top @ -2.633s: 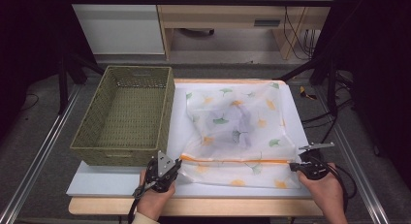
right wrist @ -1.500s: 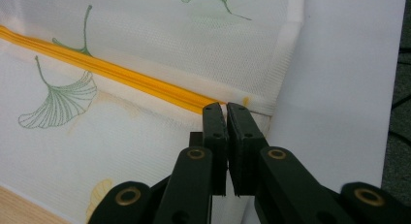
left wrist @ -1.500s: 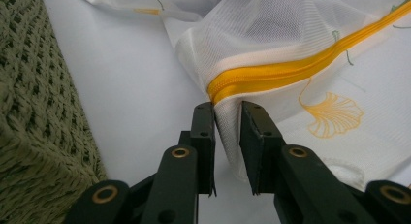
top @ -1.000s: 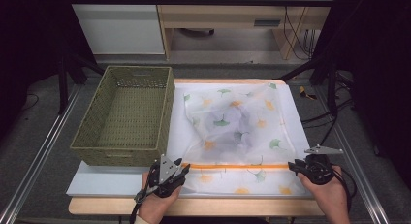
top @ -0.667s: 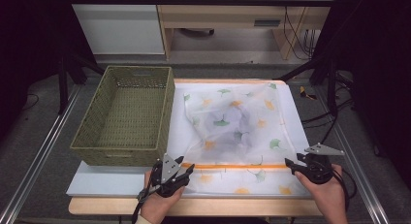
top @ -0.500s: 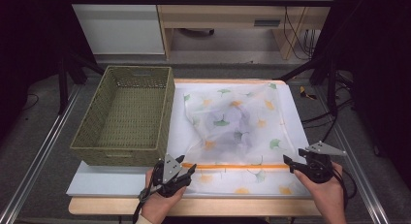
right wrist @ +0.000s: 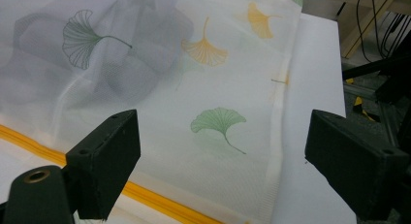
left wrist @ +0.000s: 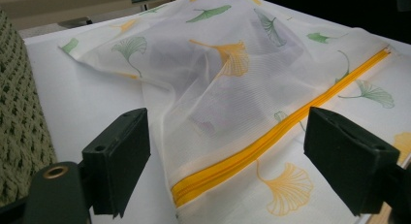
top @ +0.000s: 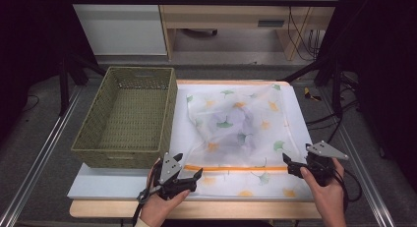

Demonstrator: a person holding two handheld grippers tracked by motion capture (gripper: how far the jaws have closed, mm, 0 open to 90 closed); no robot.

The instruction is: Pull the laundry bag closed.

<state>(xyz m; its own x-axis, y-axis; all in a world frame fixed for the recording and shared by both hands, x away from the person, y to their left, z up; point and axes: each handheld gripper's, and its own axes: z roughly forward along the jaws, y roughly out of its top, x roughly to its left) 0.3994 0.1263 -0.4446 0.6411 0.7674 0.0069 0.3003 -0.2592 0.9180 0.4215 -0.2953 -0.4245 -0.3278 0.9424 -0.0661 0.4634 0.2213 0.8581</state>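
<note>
The counter (top: 123,185) carries a white board, and on its left side sits a woven green basket (top: 125,116), standing empty and just beside the thing you are working on. That thing is the mesh laundry bag (top: 241,133), a sheer white sack printed with ginkgo leaves, spread over the right half of the board with a dim grey bundle of clothing (top: 231,121) showing through its middle. Expect it to be very light, limp and a little slippery: the netting will sag, fold and slide rather than hold any shape, and the soft load inside will shift toward whichever end hangs lower. Fine mesh can snag or stretch, so I would avoid pinching a single thin layer in the middle. The firmest place to take hold looks like the orange zipper (top: 236,168) running left to right along the near part of the bag, since its stitched tape is stiffer than the net; the seamed side edges are second best. Your left tool (top: 183,181) is released, jaws spread wide with the left end of the zipper lying between them, not touching. Your right tool (top: 295,164) is likewise released, jaws apart over the bag's near right edge, gripping nothing.
</note>
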